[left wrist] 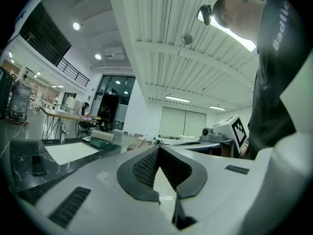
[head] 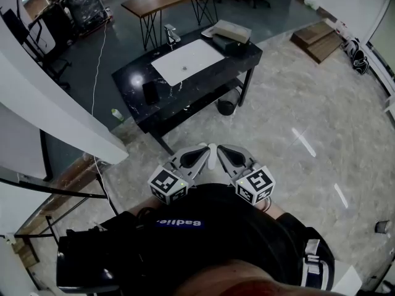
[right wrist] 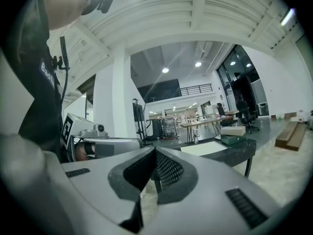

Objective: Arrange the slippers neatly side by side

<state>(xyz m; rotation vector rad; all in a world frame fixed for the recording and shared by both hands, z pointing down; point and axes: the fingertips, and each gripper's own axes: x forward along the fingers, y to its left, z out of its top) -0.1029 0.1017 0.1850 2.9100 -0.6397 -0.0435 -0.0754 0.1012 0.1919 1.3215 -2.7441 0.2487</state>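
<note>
No slippers show in any view. The person holds both grippers close to the chest, pointing forward over the pale marble floor. In the head view my left gripper and right gripper sit side by side with their tips nearly touching each other. In the left gripper view the left gripper has its jaws met at the tip with nothing between them. The right gripper looks the same in its own view, shut and empty. Each gripper view catches the other gripper's marker cube off to the side.
A black table stands just ahead, carrying a white sheet, a small dark block and stacked boxes. A dark round bin sits under it. A white pillar rises at left; wooden steps lie far right.
</note>
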